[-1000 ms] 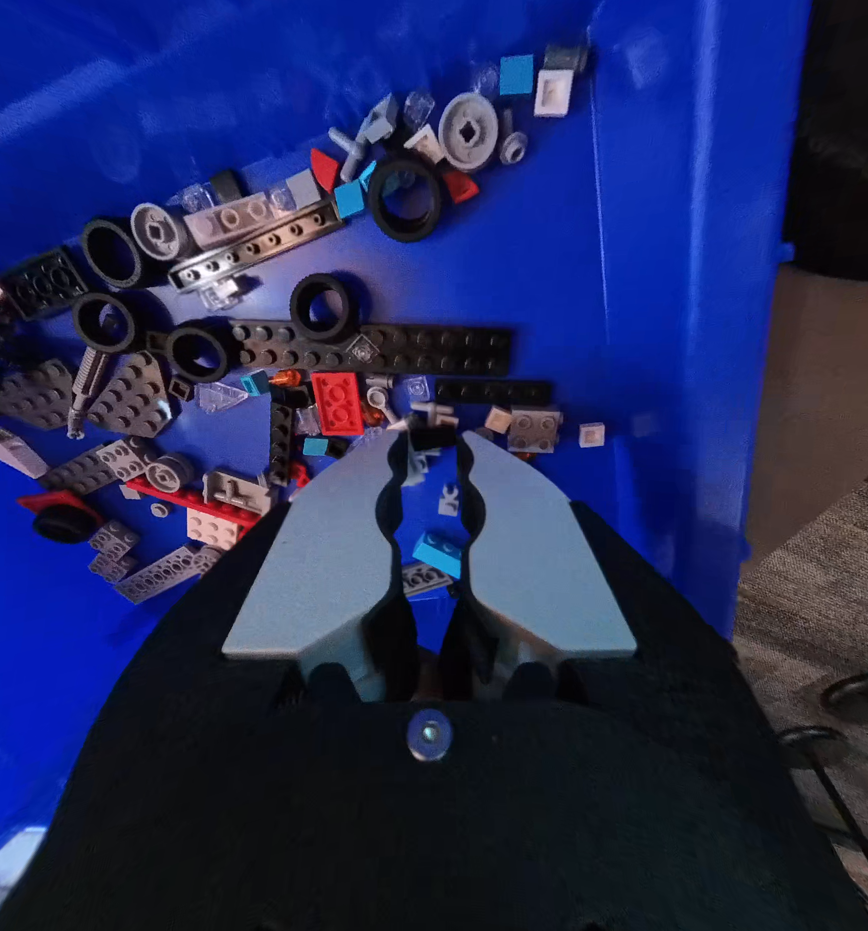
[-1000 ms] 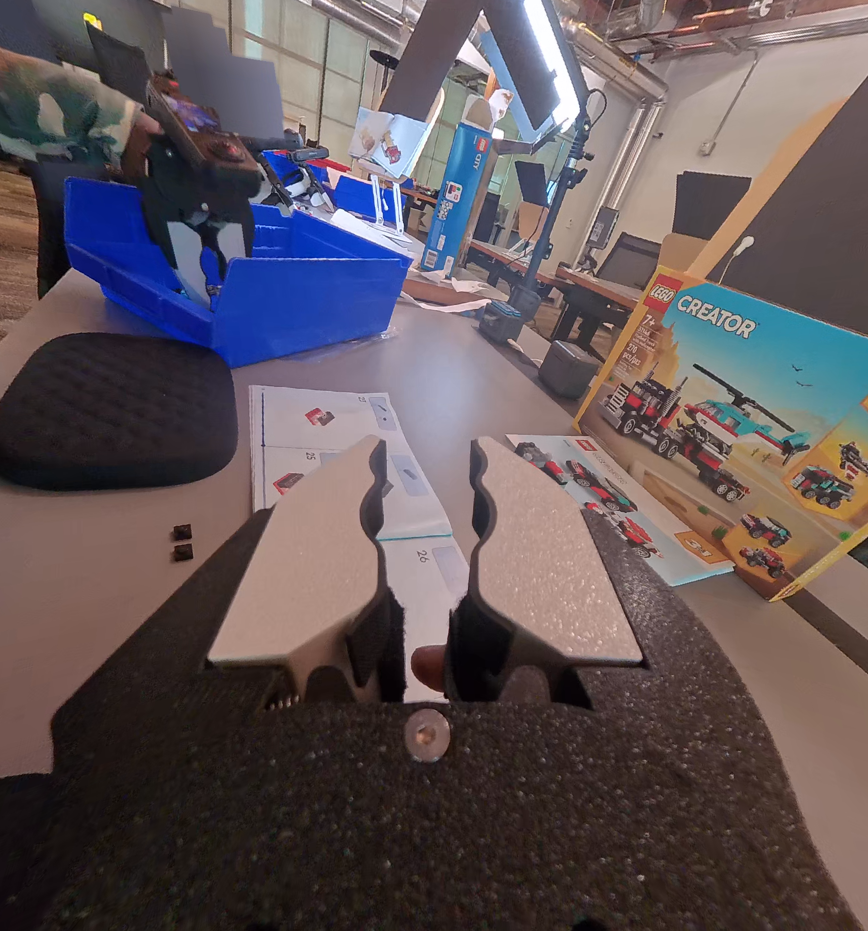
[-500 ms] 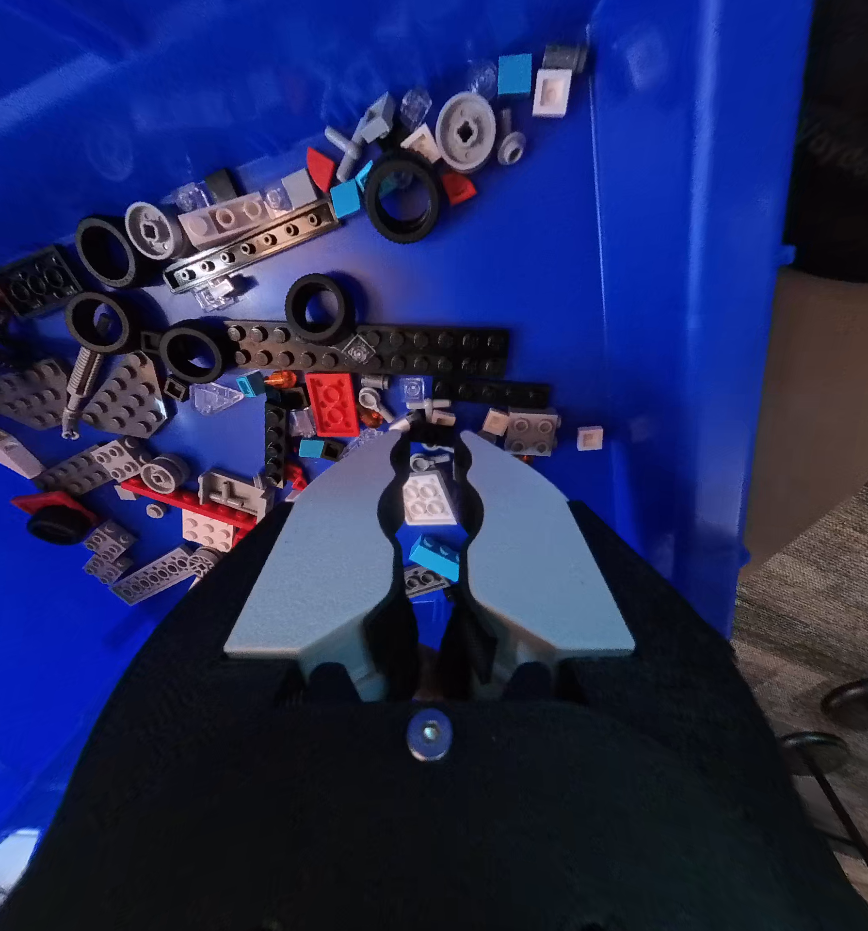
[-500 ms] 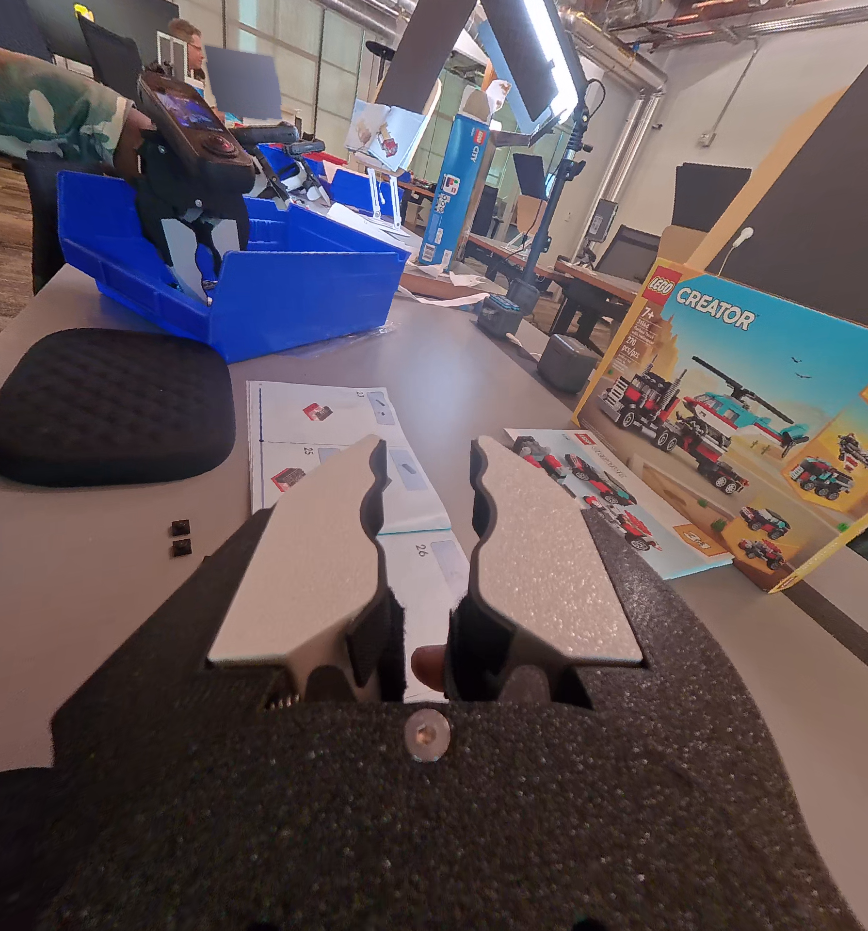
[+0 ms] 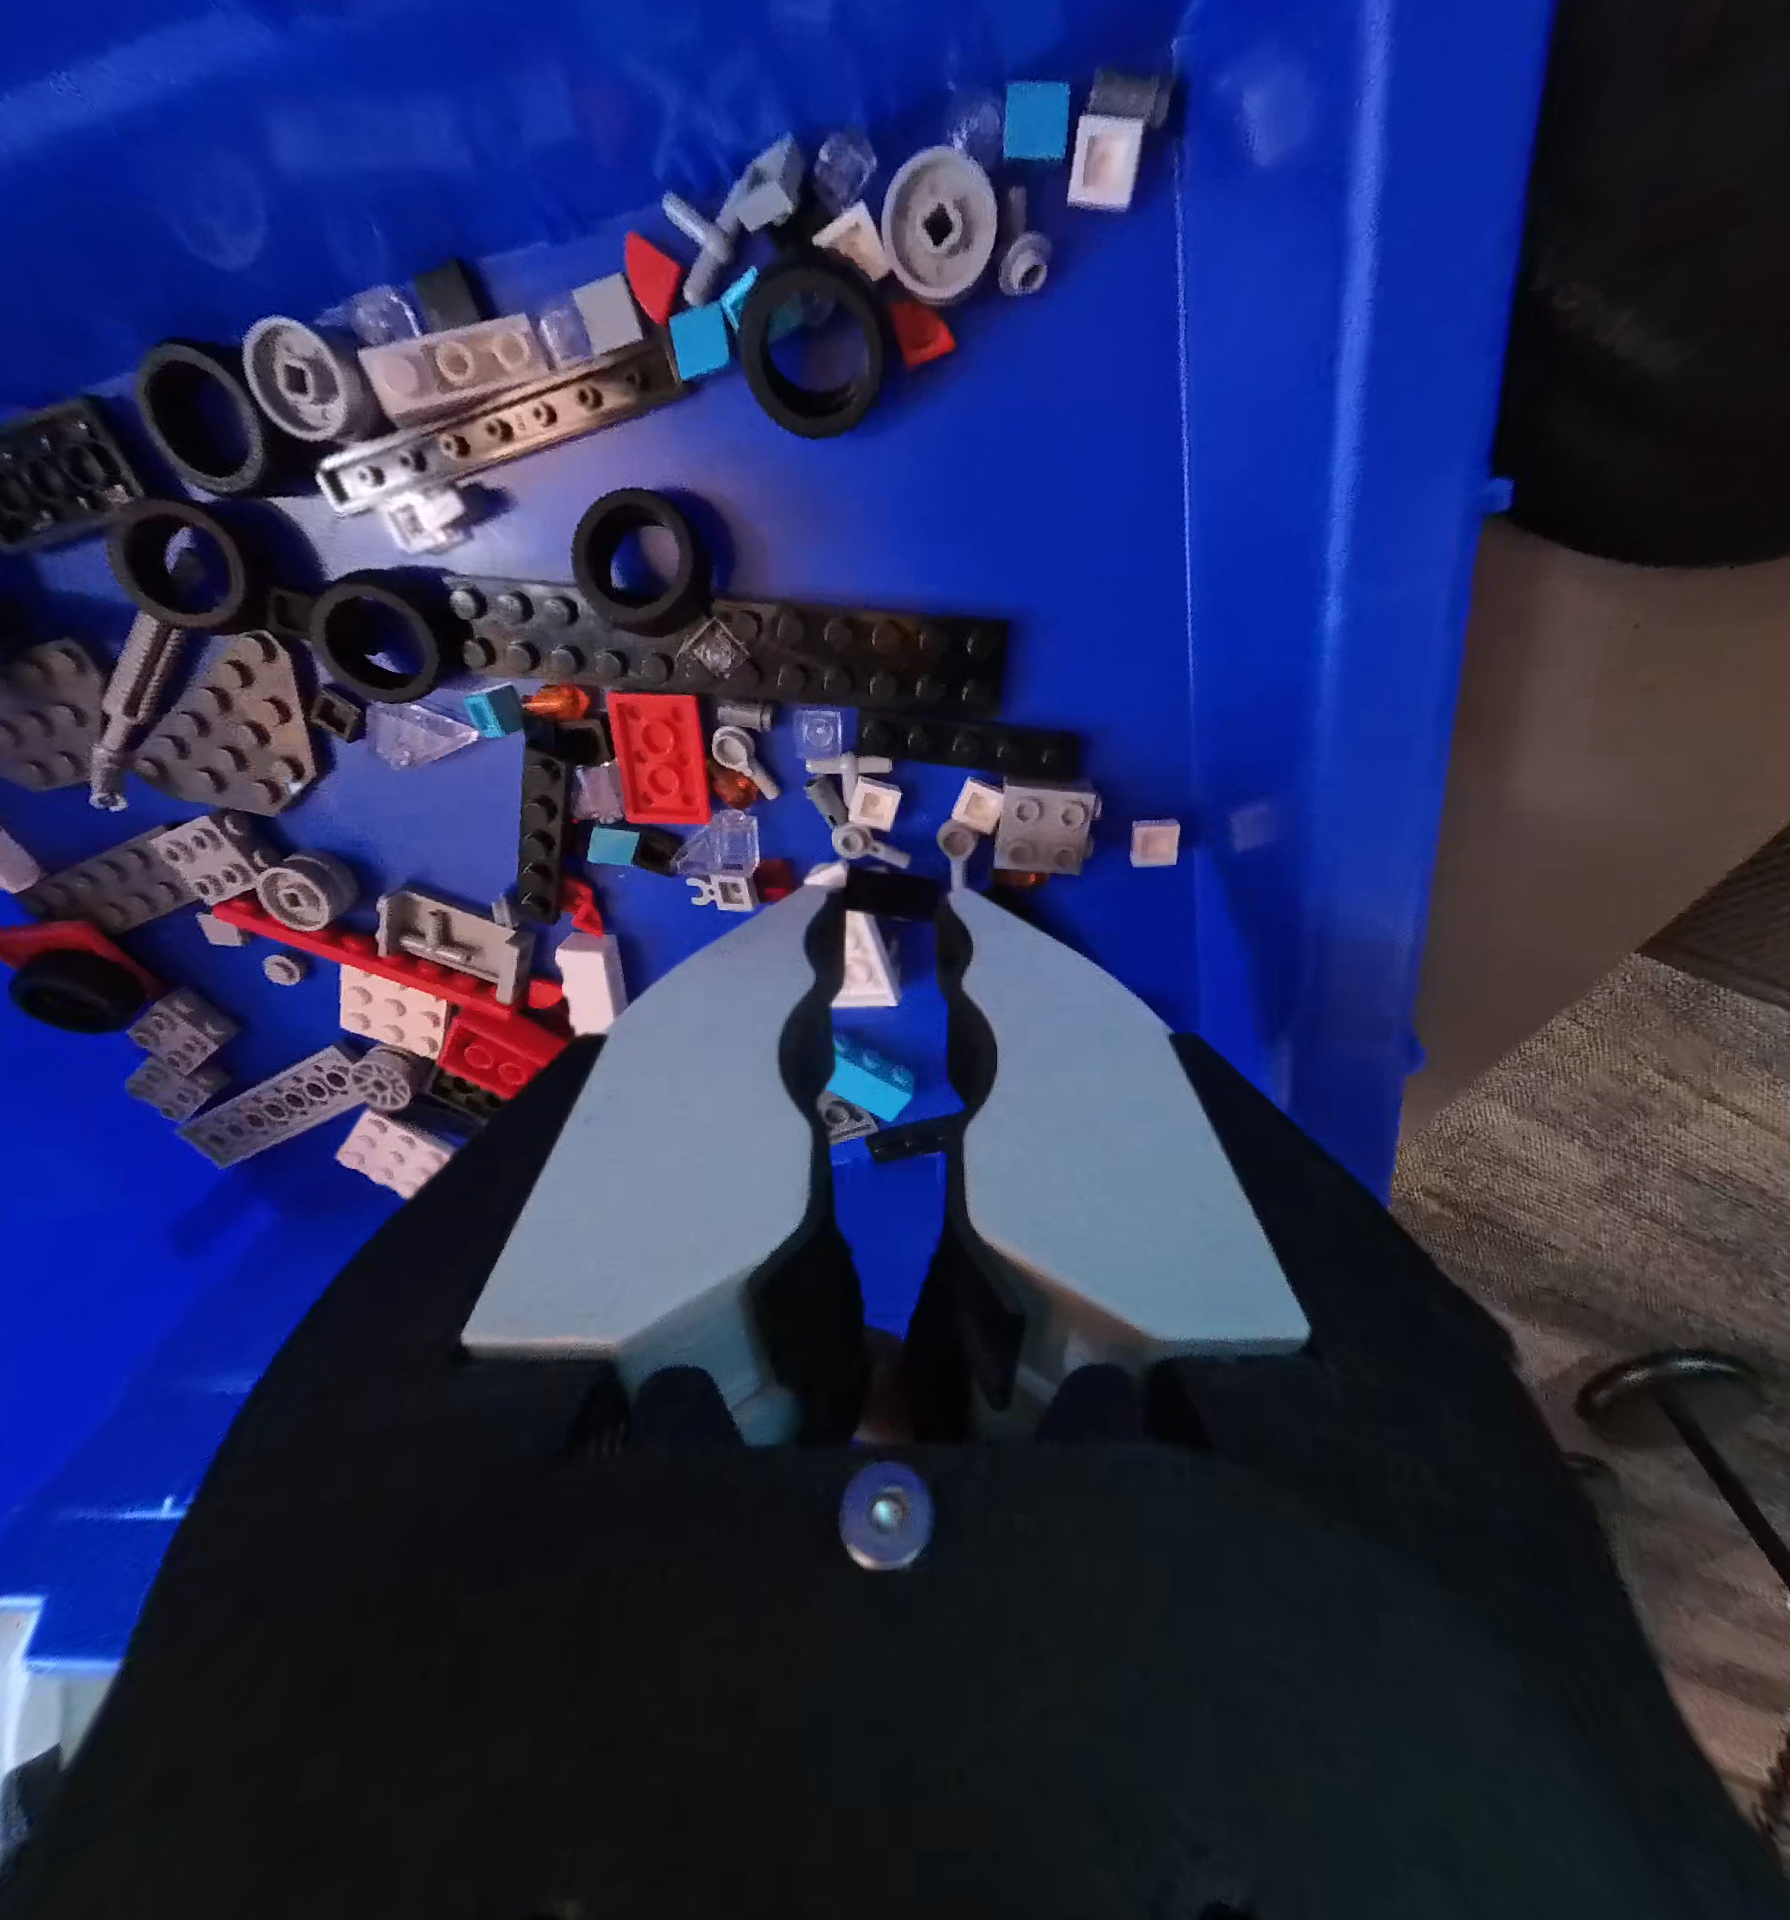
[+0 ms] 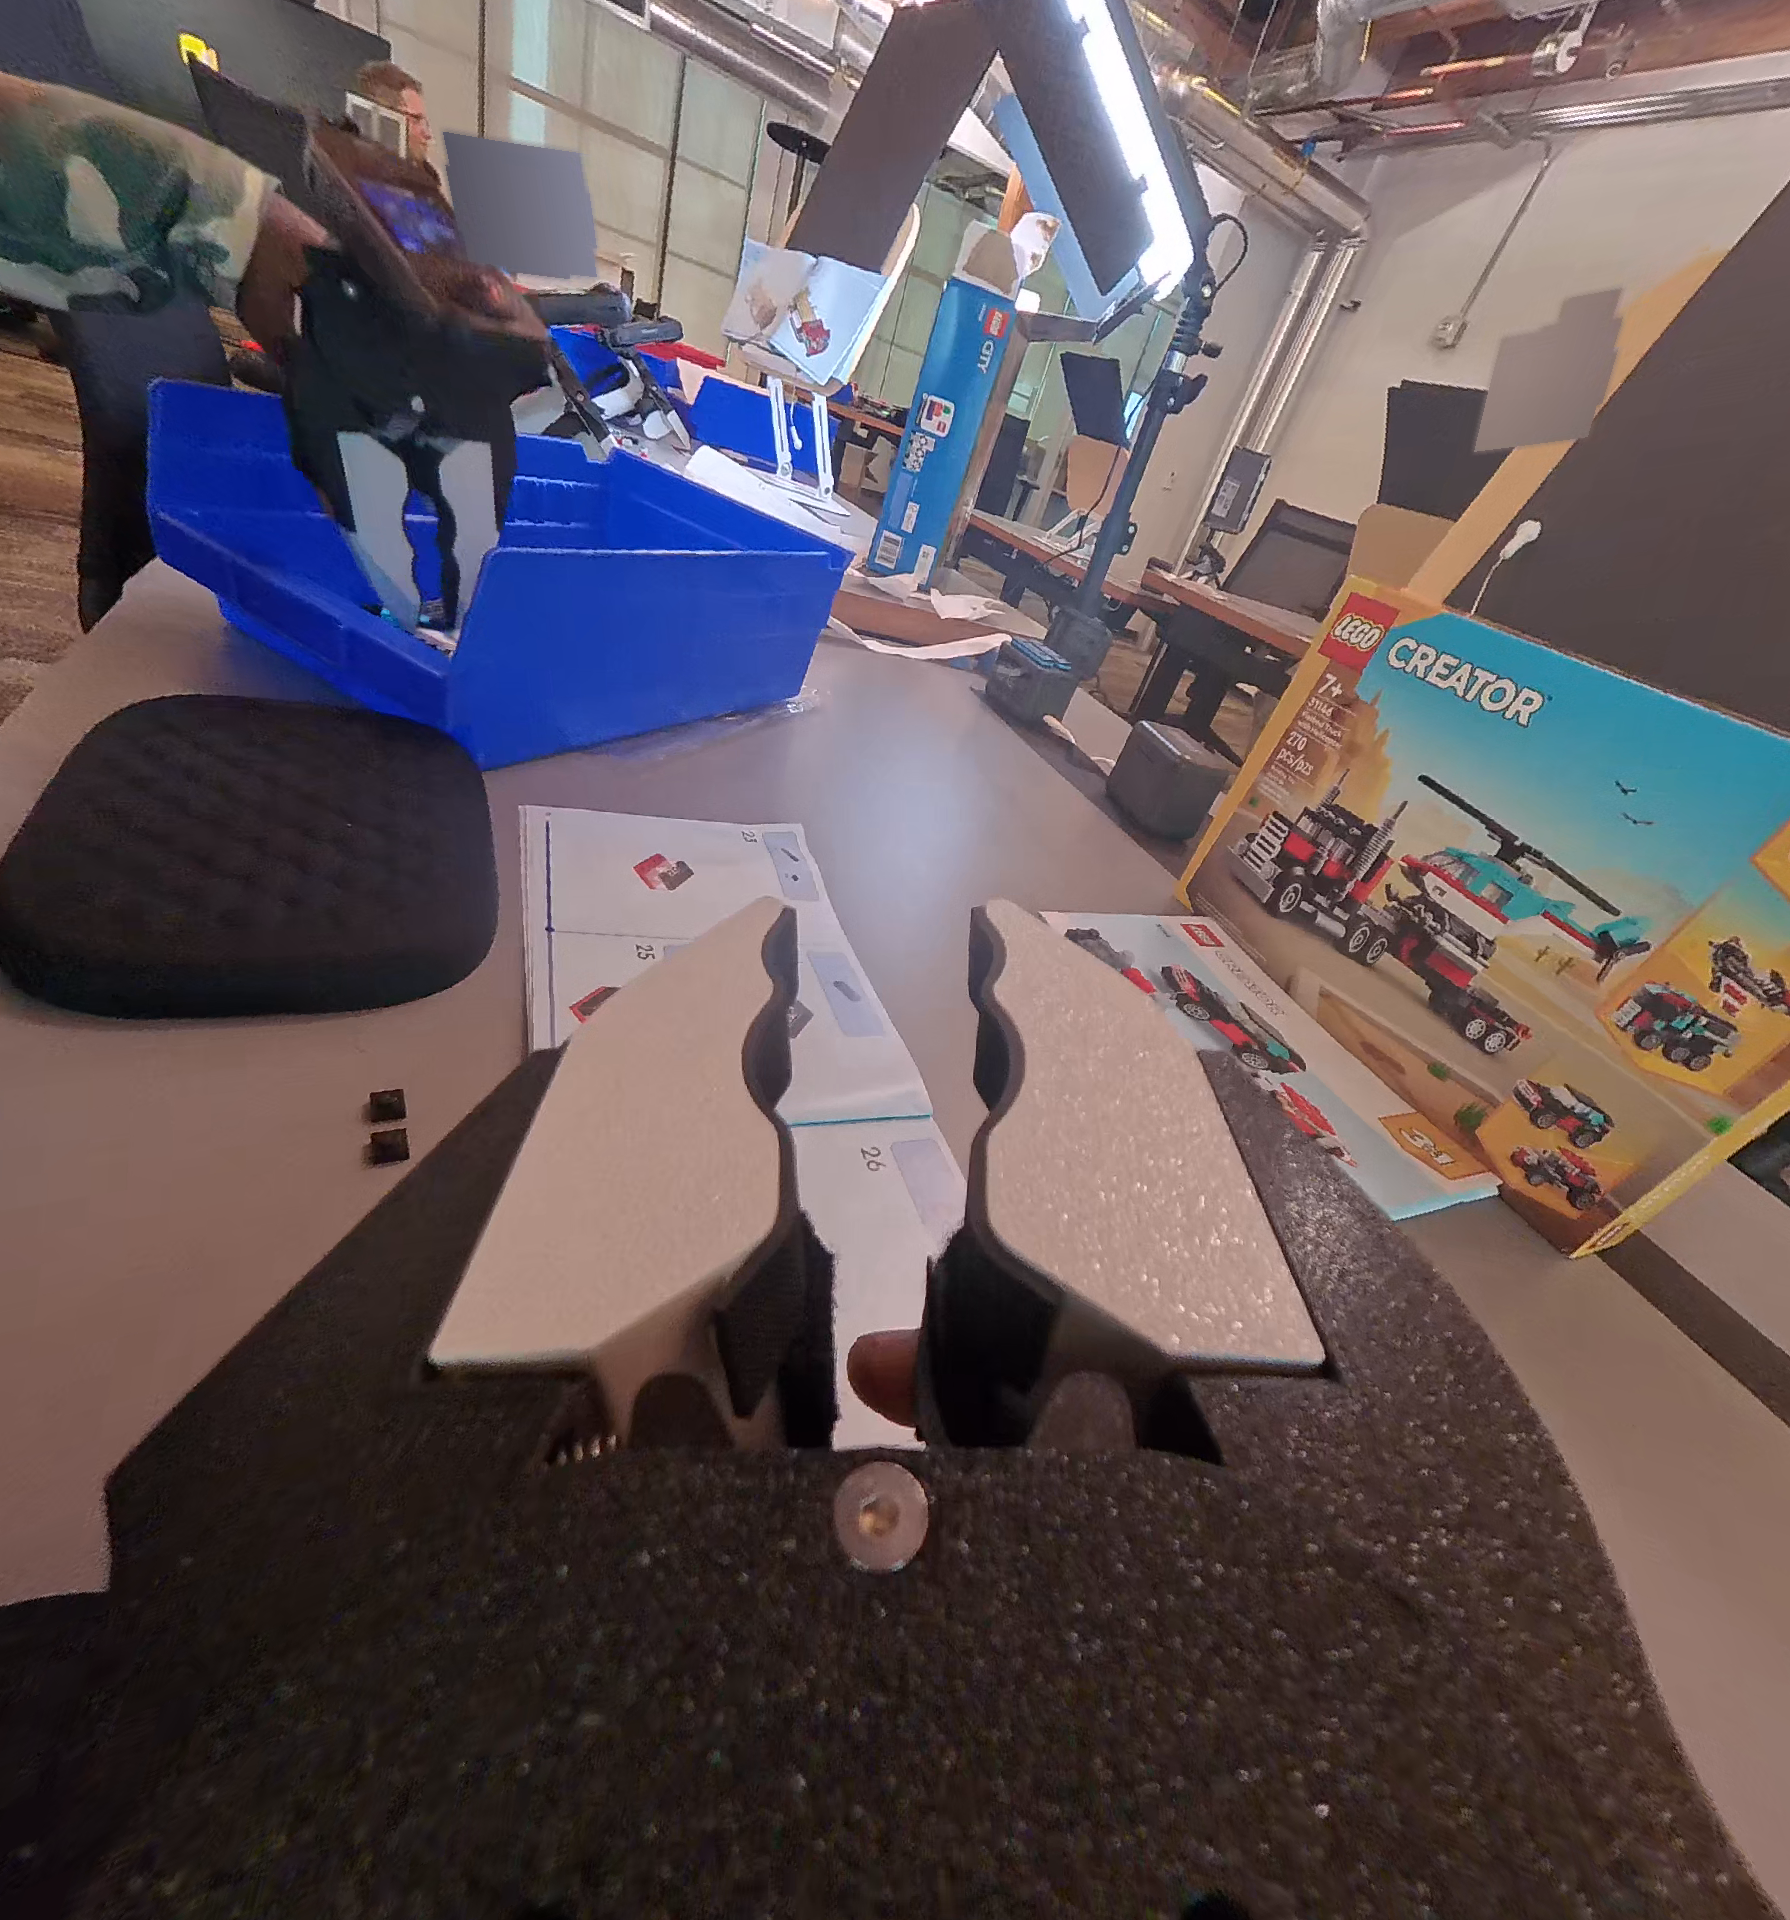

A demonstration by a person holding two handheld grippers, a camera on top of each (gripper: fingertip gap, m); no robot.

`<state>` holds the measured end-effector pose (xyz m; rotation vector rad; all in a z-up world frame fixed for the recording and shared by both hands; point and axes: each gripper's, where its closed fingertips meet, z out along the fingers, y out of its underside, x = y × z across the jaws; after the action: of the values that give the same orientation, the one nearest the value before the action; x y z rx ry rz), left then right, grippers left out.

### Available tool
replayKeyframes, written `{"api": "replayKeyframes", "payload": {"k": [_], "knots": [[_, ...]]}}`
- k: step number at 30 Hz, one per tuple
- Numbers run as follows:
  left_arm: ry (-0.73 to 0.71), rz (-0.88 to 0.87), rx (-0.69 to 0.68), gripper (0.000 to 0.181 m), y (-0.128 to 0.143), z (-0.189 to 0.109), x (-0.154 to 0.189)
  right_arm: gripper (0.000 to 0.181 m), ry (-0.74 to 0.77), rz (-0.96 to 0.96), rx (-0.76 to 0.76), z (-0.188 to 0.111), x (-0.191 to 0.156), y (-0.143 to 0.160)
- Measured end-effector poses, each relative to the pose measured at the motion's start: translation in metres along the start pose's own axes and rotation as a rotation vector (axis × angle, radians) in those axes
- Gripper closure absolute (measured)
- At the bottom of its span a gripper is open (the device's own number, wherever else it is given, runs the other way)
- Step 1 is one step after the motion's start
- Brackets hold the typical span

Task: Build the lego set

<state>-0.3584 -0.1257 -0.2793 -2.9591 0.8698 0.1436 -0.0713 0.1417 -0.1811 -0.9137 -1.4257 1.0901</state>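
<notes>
My left gripper [image 5: 889,896] is inside the blue bin [image 5: 1275,416], shut on a small black piece [image 5: 891,894] held between its fingertips just above the bin floor. Below it lie a white wedge plate [image 5: 867,966] and a small light-blue brick [image 5: 870,1081]. Loose parts cover the bin floor: a long black plate [image 5: 849,649], a red brick [image 5: 659,758], black tyres [image 5: 811,348] and grey wheels. My right gripper [image 6: 880,935] is open and empty, low over the open instruction booklet [image 6: 683,883]. The left gripper [image 6: 418,613] also shows in the right wrist view, reaching into the bin [image 6: 642,644].
Two tiny black pieces [image 6: 387,1127] lie on the grey table left of my right gripper. A black cushioned pad [image 6: 247,852] sits in front of the bin. The set's box [image 6: 1545,914] stands at the right, with a second booklet [image 6: 1234,1029] before it. The left tips stand about 4 cm off the red brick [image 5: 659,758].
My left gripper has risen slightly from the bin floor with the black piece between its tips, uncovering the white wedge plate beneath. The right gripper has hardly moved.
</notes>
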Motion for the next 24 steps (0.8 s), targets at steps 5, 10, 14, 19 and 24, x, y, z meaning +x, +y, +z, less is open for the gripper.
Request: {"api": "replayKeyframes", "payload": {"k": [5, 10, 14, 19, 24], "knots": [[0.036, -0.017, -0.064, 0.164, 0.0008, 0.0104, -0.0002, 0.15, 0.017, -0.009, 0.012, -0.003, 0.0017, -0.0036], [0.01, -0.006, -0.066, 0.164, -0.0009, 0.0061, -0.0022, 0.15, 0.027, -0.004, 0.02, -0.005, 0.0039, -0.0045], [0.034, -0.007, -0.027, 0.164, -0.0035, 0.0073, 0.0025, 0.15, 0.016, -0.002, 0.01, -0.0028, 0.0023, -0.0022], [0.036, 0.01, -0.046, 0.164, -0.0035, 0.0117, 0.0032, 0.15, 0.013, -0.002, 0.0, -0.0018, 0.0021, -0.0002], [0.037, 0.013, -0.03, 0.173, -0.0053, 0.0124, 0.0037, 0.15, 0.016, 0.003, 0.001, -0.002, 0.003, 0.0003]]}}
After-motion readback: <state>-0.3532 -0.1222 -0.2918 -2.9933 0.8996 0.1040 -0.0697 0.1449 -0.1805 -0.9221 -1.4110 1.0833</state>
